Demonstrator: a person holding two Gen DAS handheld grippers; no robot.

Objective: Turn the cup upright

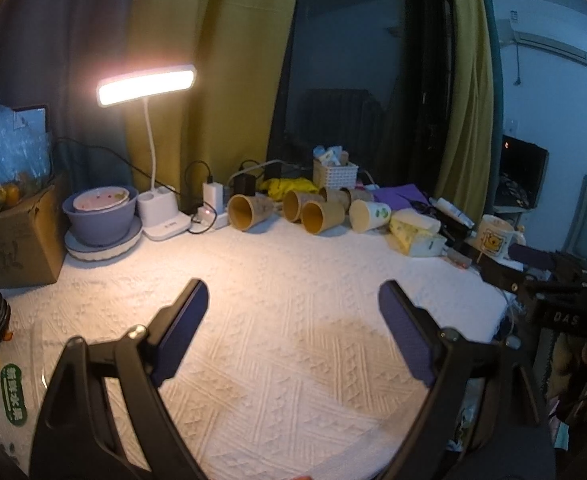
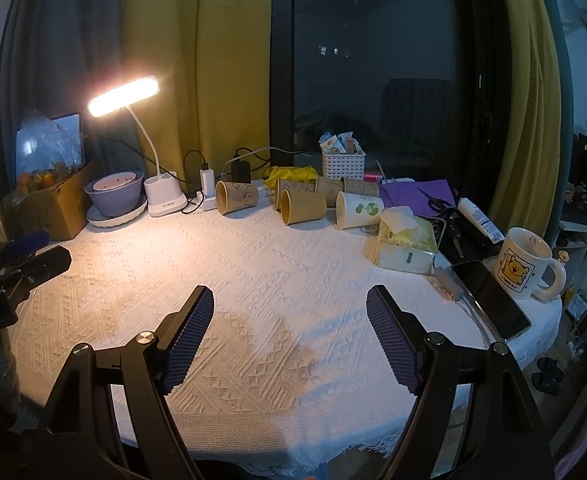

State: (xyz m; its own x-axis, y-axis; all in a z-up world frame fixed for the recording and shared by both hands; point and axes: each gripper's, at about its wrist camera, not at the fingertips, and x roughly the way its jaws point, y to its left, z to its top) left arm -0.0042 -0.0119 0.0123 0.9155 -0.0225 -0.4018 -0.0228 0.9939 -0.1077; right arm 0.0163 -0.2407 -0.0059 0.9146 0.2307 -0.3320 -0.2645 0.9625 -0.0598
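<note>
Paper cups lie on their sides in a row at the far edge of the white tablecloth [image 2: 253,264], just right of the desk lamp [image 2: 161,196], mouths turned toward the cameras and showing empty interiors. From the lamp outward: a lone brown cup [image 2: 235,197], a cluster of brown cups [image 2: 303,206] partly hiding one another, then a white cup with green print [image 2: 357,210].

Behind the cluster stands a white slatted basket [image 2: 343,166] holding small packets. Left of the lamp, a lavender bowl [image 2: 113,196] rests on a white plate with a smaller pink-rimmed dish nested inside it. Farther left, a cardboard box [image 2: 49,210] contains oranges. Far right of the lamp, an upright cartoon mug [image 2: 523,266] stands beside a phone [image 2: 489,300]; its contents cannot be seen.

The left gripper [image 1: 293,308] and right gripper [image 2: 289,312] hover over bare cloth, well short of the cups, jaws spread wide and holding nothing.
</note>
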